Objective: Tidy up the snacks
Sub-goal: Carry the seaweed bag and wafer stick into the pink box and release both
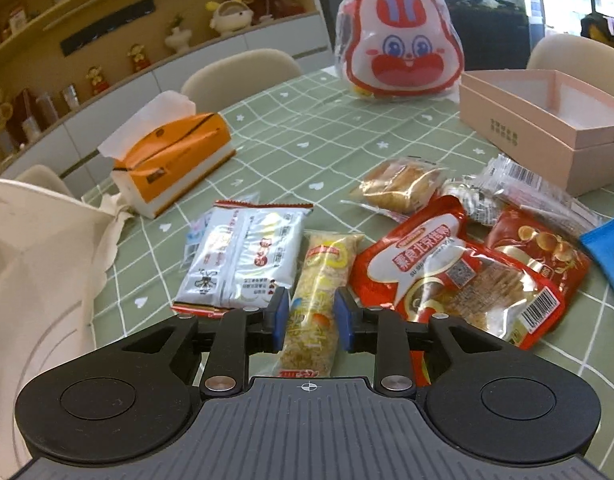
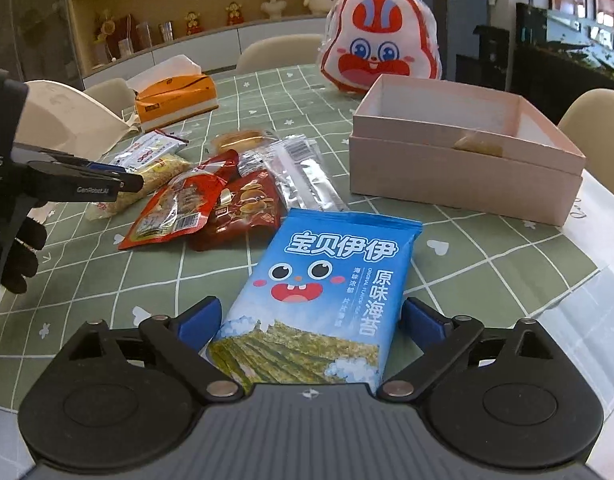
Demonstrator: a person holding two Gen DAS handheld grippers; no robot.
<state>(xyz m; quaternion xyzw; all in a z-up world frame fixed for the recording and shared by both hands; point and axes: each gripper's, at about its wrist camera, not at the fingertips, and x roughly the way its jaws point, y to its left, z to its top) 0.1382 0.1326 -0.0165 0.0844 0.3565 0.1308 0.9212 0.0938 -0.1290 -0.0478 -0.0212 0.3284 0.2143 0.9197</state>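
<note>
The snacks lay in a loose pile on the green checked tablecloth (image 2: pixel 459 224), left of the open pink box (image 2: pixel 467 168). My left gripper (image 1: pixel 311 314) straddled the long yellow crumbly bar (image 1: pixel 321 280); its blue pads stood just off the wrapper's sides, a sliver of gap visible, so parted rather than pinching. The bar's near end was cut off by the gripper body. My right gripper (image 2: pixel 311 320) had its fingers spread wide around the blue seaweed packet (image 2: pixel 327 300), neither pad touching it; the packet's lower edge ran under the gripper housing. The white packet (image 1: pixel 243 264) sat left of the bar, the red pouch (image 1: pixel 447 280) right of it, overlapping a second red pack (image 1: pixel 543 248). Something tan lay inside the box, too hidden by the wall to identify. Beyond: the rabbit-face bag (image 1: pixel 399 40), the orange tissue pack (image 1: pixel 175 160). A gloved hand (image 2: pixel 19 256) showed only partly at the right view's left edge.
</note>
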